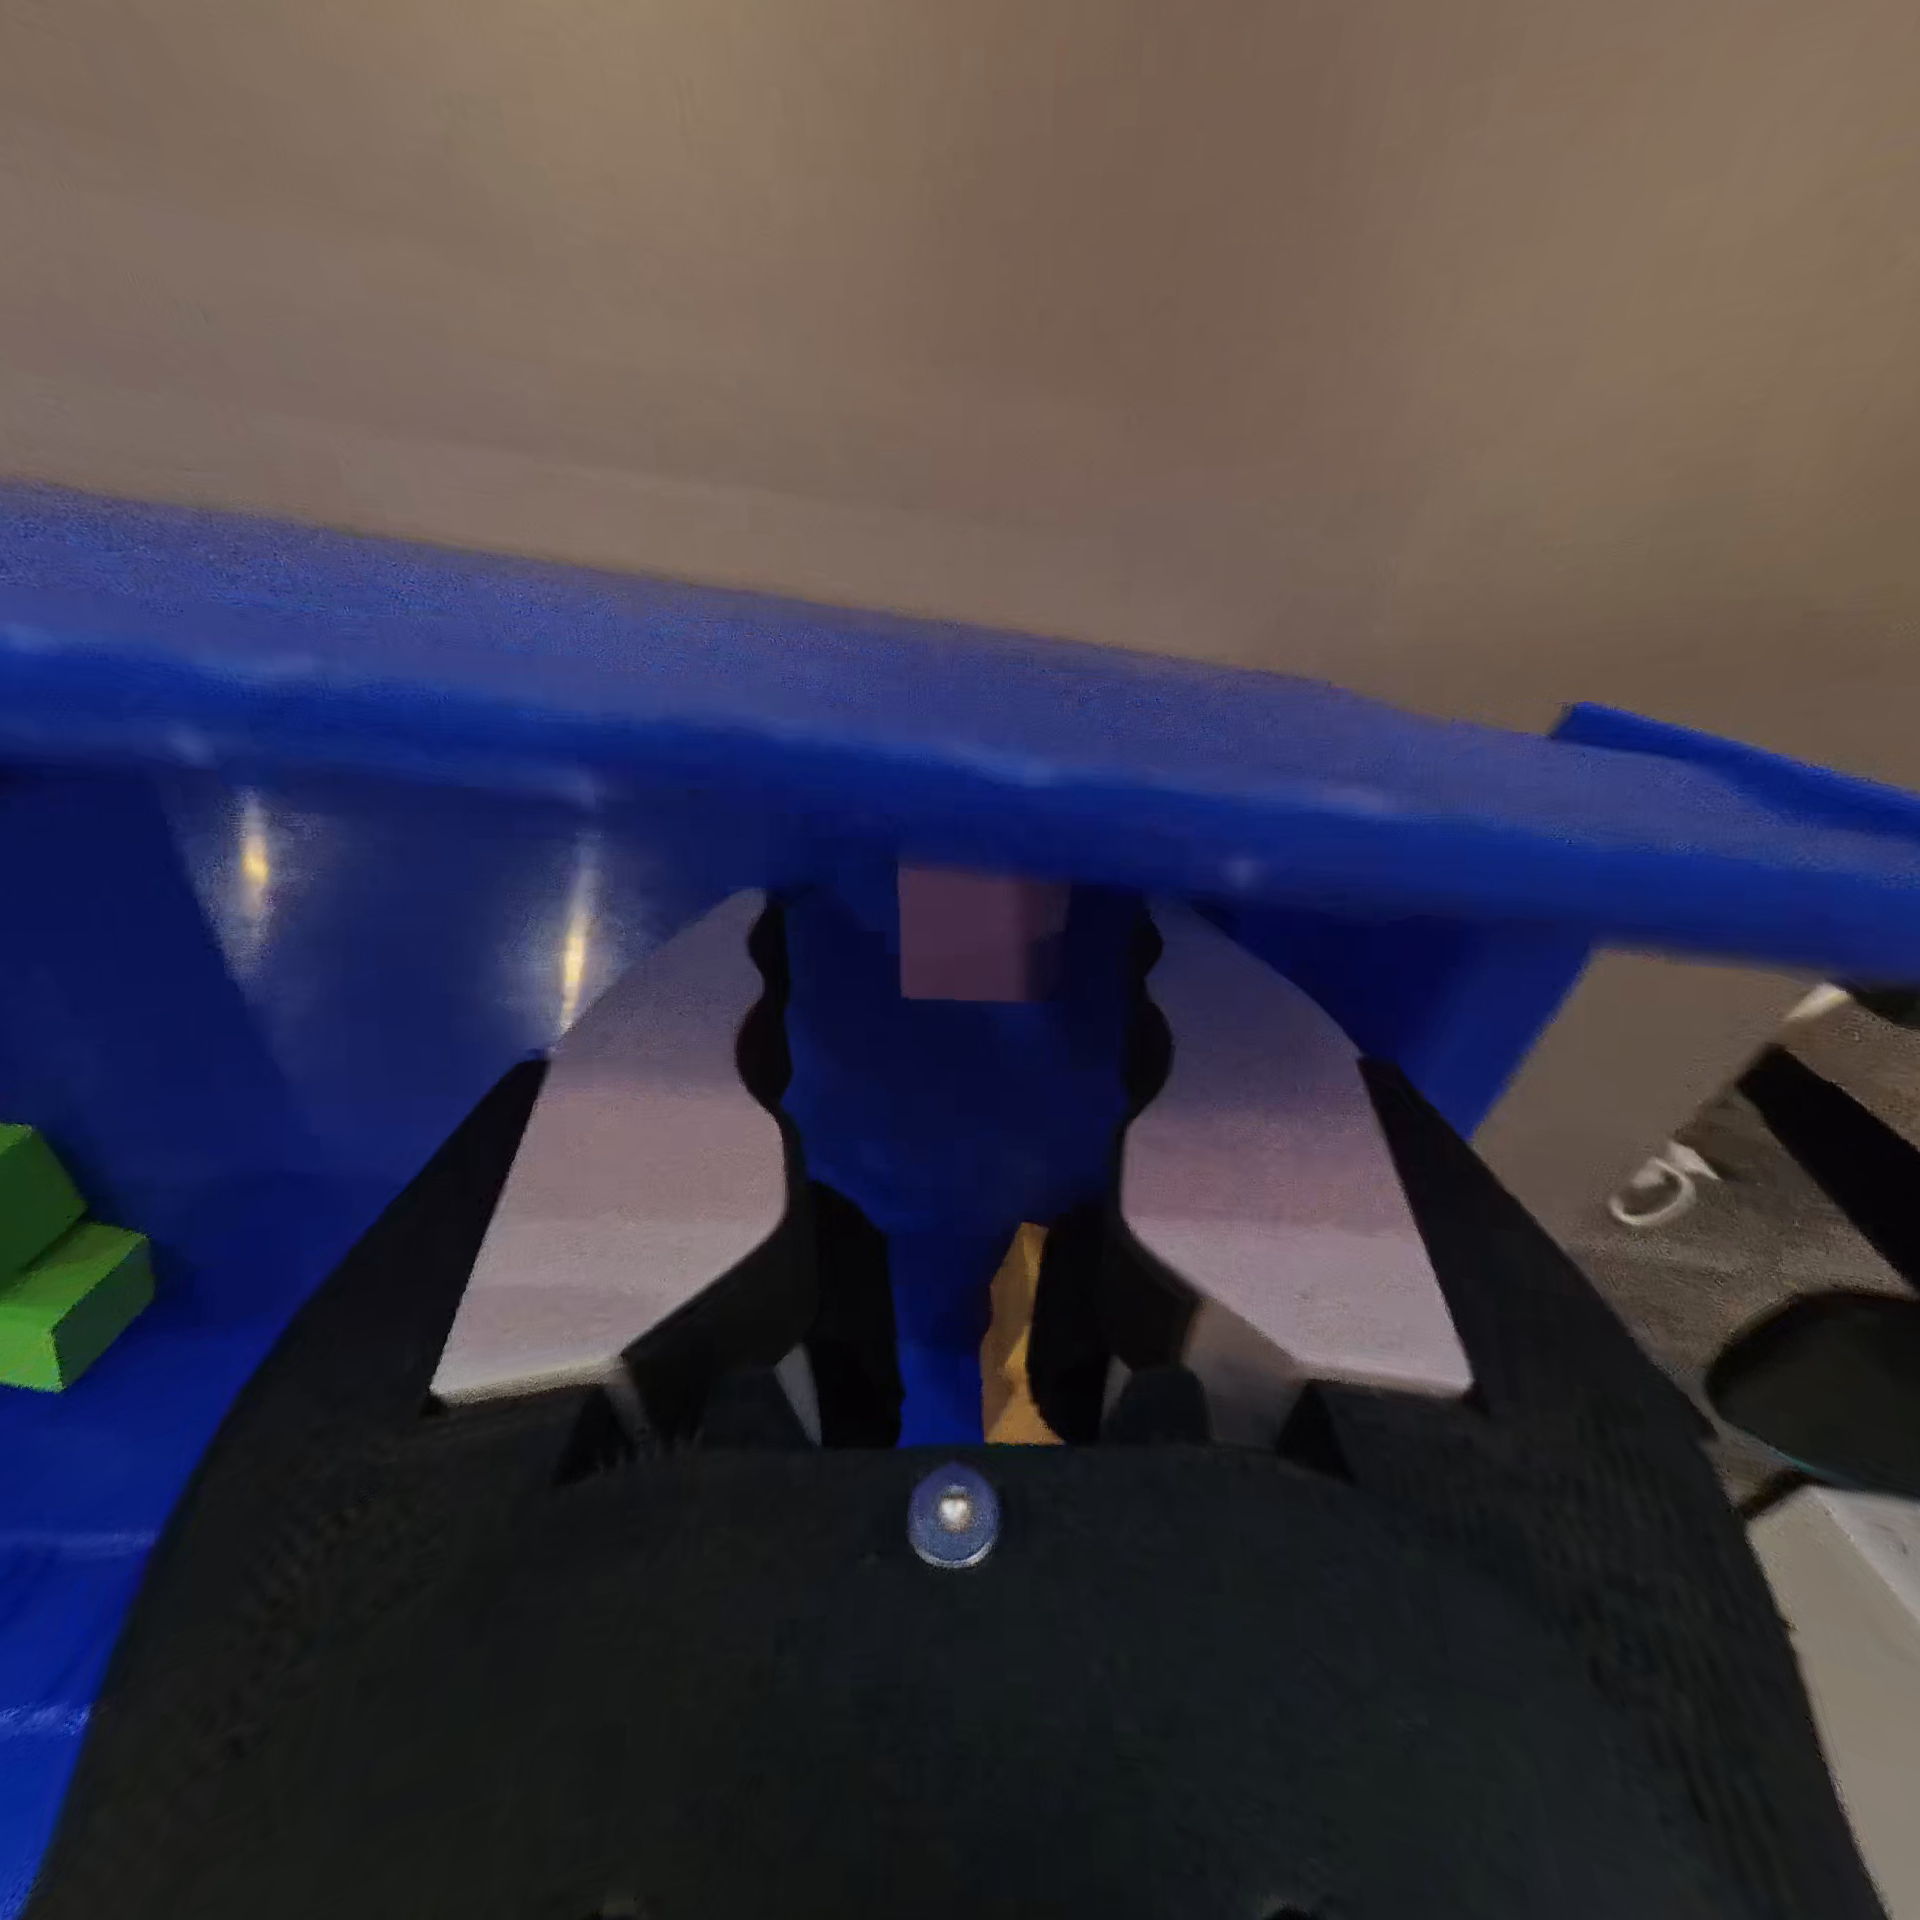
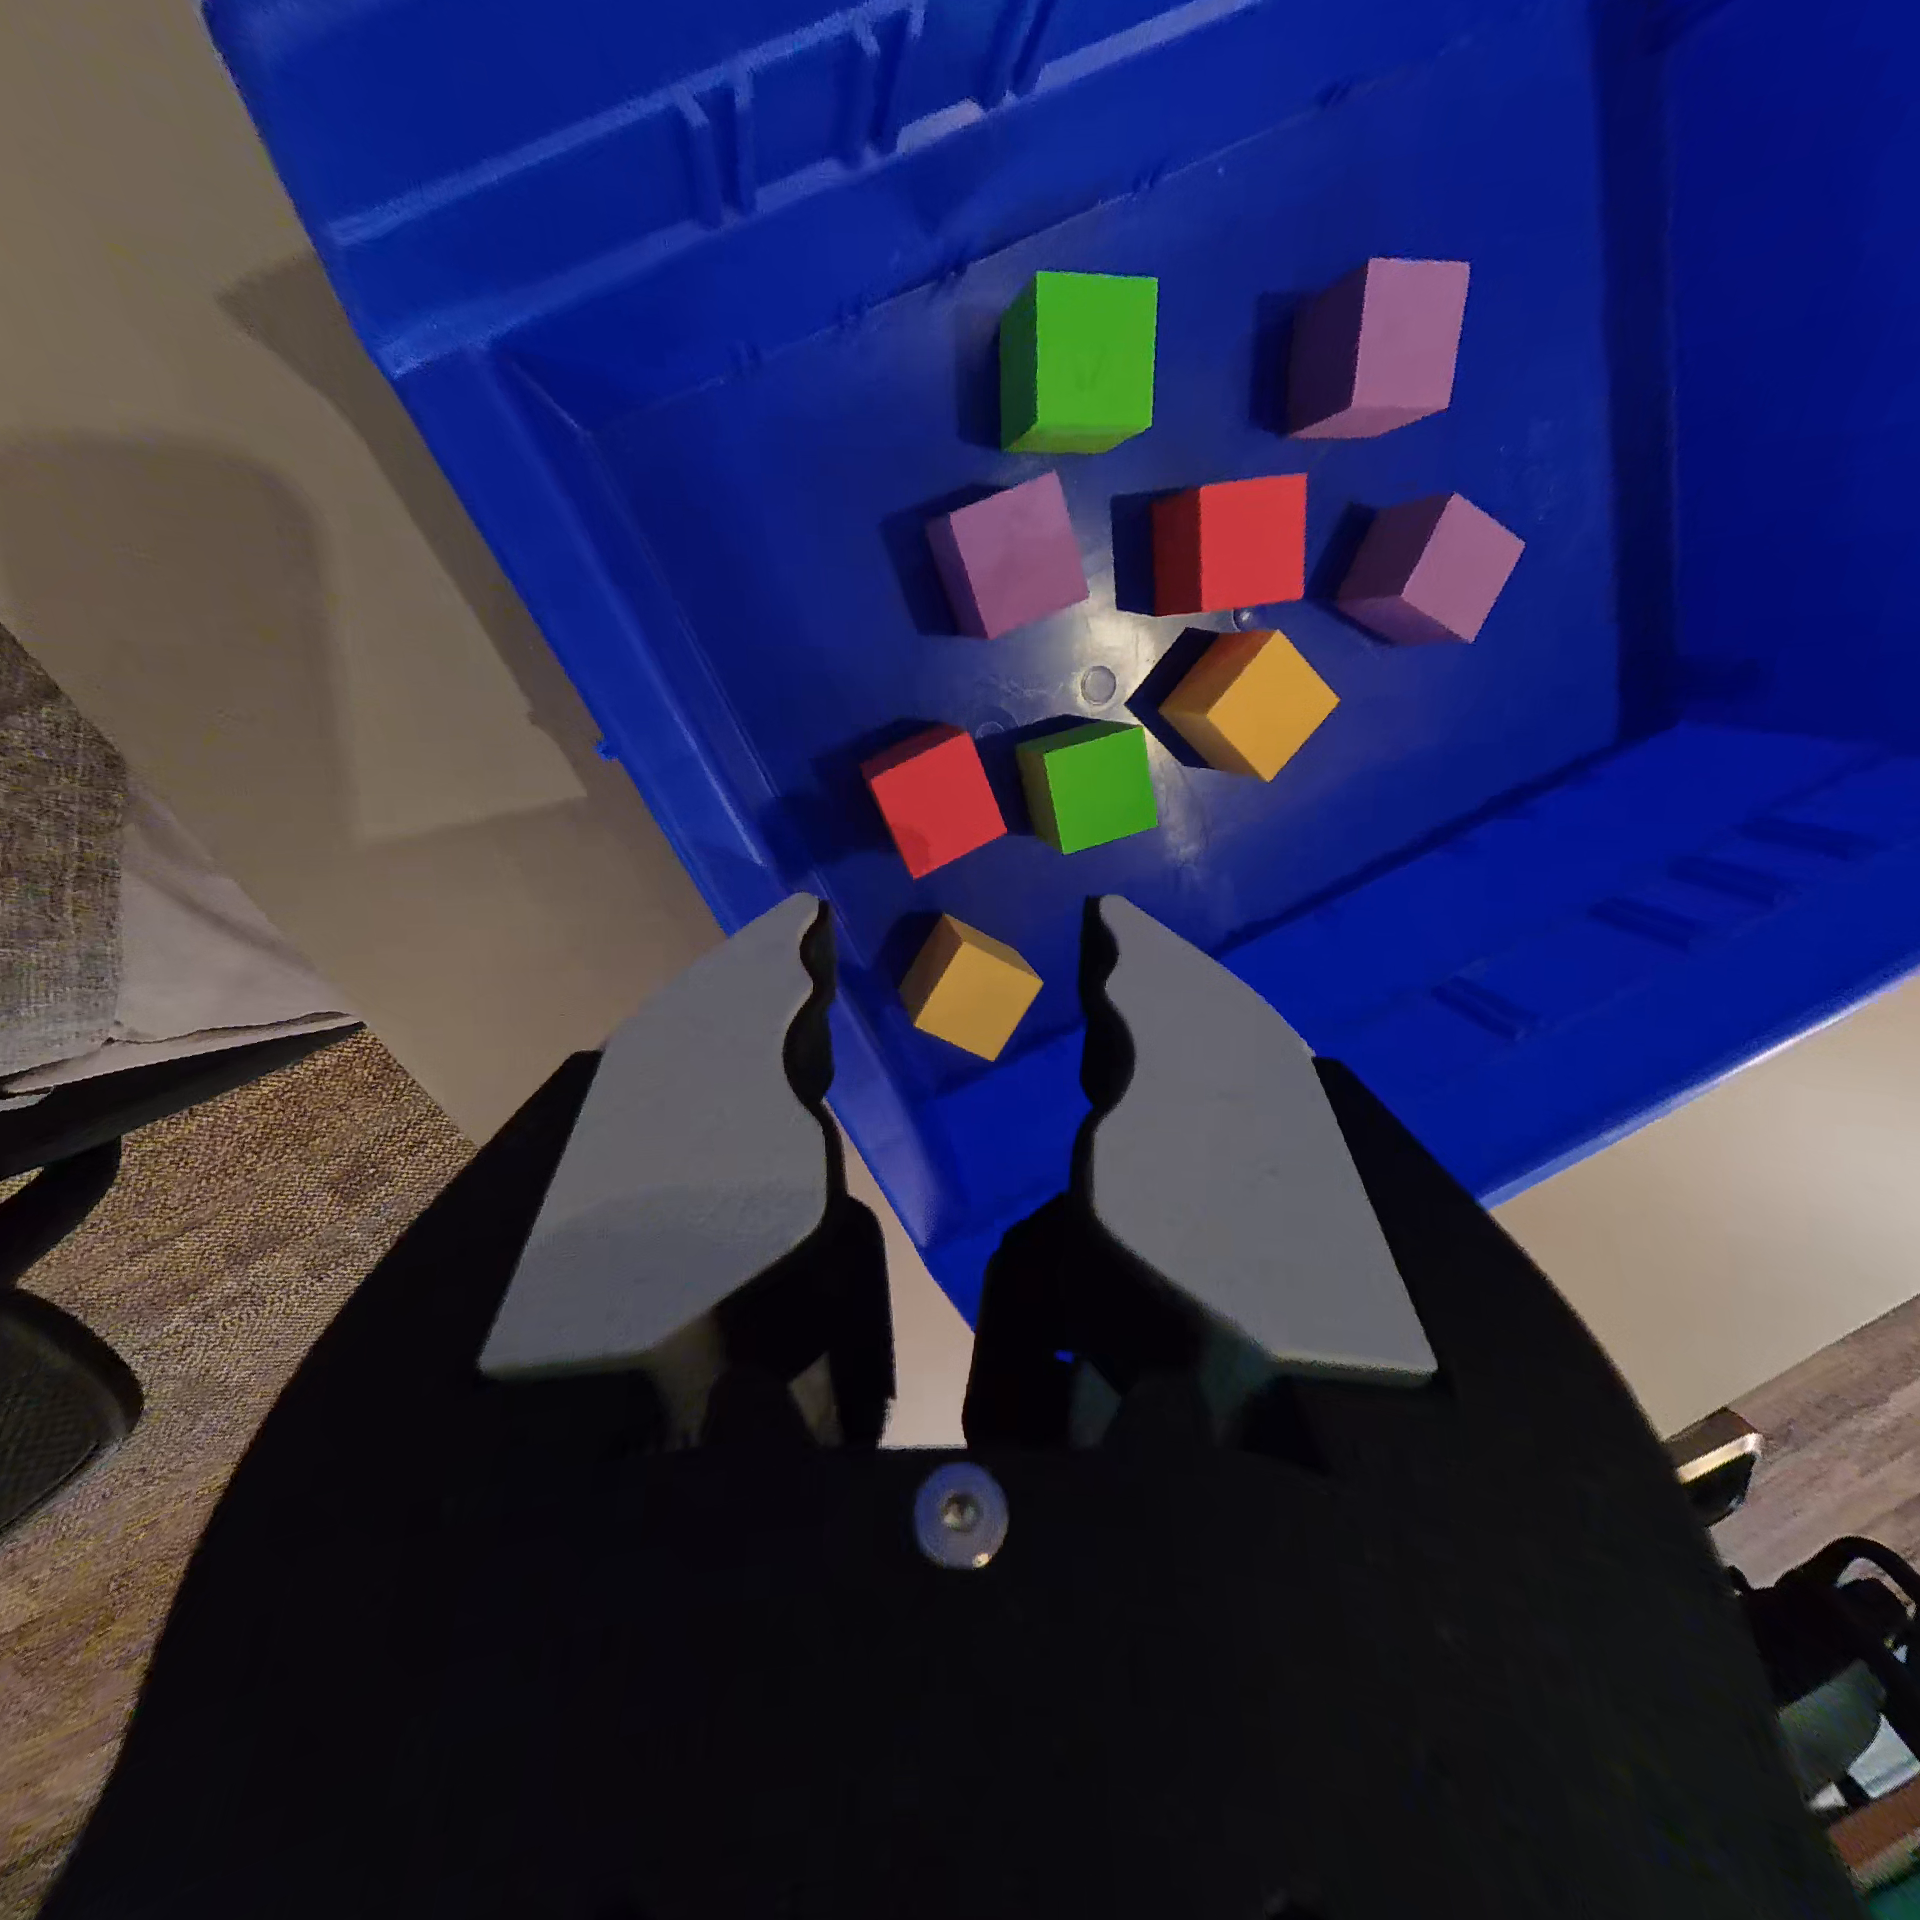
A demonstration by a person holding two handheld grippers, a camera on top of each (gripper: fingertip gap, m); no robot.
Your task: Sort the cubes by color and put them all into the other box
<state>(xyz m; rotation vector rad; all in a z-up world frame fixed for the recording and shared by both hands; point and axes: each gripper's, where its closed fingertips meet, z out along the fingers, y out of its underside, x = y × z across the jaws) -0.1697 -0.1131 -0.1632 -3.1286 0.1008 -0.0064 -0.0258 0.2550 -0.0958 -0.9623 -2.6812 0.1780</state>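
Observation:
A blue plastic bin (image 2: pixel 665 644) holds several coloured cubes: green (image 2: pixel 1081 364), purple (image 2: pixel 1008 556), red (image 2: pixel 1231 545) and orange (image 2: pixel 1252 701). My right gripper (image 2: pixel 956 925) is open and empty above the bin's near corner. An orange cube (image 2: pixel 971 987) lies just past its fingertips, with a red cube (image 2: pixel 935 800) and a green cube (image 2: pixel 1089 787) beyond. My left gripper (image 1: pixel 956 935) is open and empty inside the bin (image 1: pixel 935 727), low and close to its wall. A purple cube (image 1: pixel 971 935) sits against the wall between its fingertips. An orange cube (image 1: pixel 1013 1340) shows below the fingers.
A green cube (image 1: pixel 52 1268) lies at the left in the left wrist view. The bin stands on a beige surface (image 2: pixel 312 623). Grey carpet (image 2: pixel 260 1247) and dark chair parts (image 2: pixel 52 1382) lie to the left. Dark objects (image 1: pixel 1818 1299) sit right of the bin.

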